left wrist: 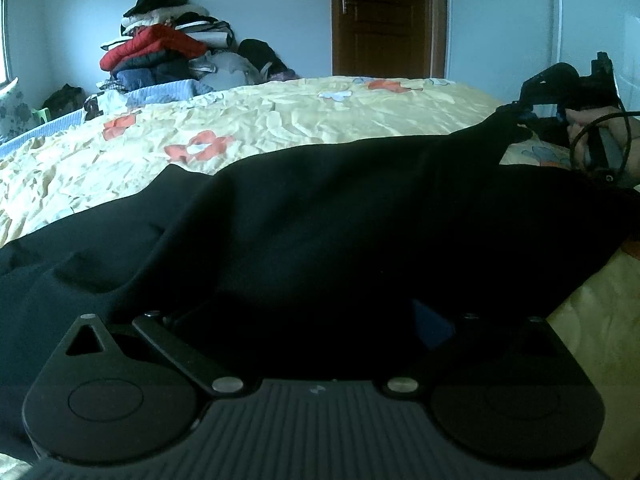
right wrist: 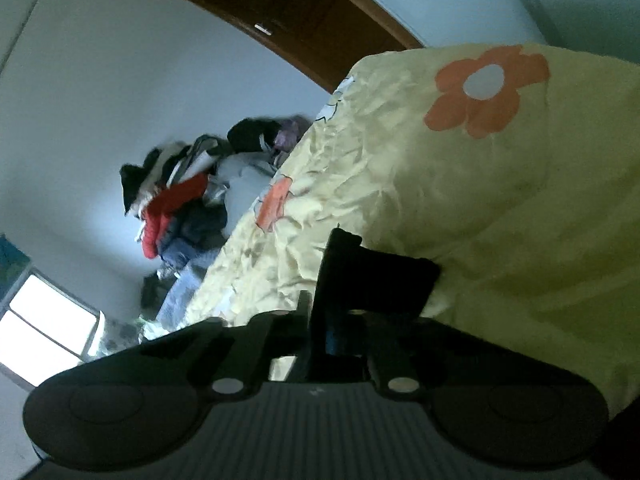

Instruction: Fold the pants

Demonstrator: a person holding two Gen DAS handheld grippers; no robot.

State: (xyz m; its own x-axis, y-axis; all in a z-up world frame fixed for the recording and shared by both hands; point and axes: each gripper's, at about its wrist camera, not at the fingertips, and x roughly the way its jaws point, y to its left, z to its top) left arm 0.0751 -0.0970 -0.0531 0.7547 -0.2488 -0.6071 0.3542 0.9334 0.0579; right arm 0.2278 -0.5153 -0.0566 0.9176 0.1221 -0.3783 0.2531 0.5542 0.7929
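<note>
The black pants (left wrist: pixel 320 220) lie spread across the near part of the bed (left wrist: pixel 280 120), on its yellow cover printed with orange flowers. In the left wrist view the cloth reaches right up to the left hand-held gripper (left wrist: pixel 304 316) and drapes over its front; its arms are swung wide apart, but the dark fabric hides the fingertips, so whether anything sits between them cannot be told. At the bed's right side, one corner of the pants is lifted off the cover into a peak, and that peak ends at the tips of the right hand-held gripper (left wrist: pixel 520 114), which a person's hand (left wrist: pixel 592 120) carries. In the right wrist view, tilted steeply, the right hand-held gripper (right wrist: pixel 340 272) has its jaws drawn together, with a strip of dark cloth pinched between them and standing up past the tips. At the far side of the bed a pile of clothes (left wrist: pixel 160 48) leans against the wall, and a brown door (left wrist: pixel 384 16) stands beyond the bed.
</note>
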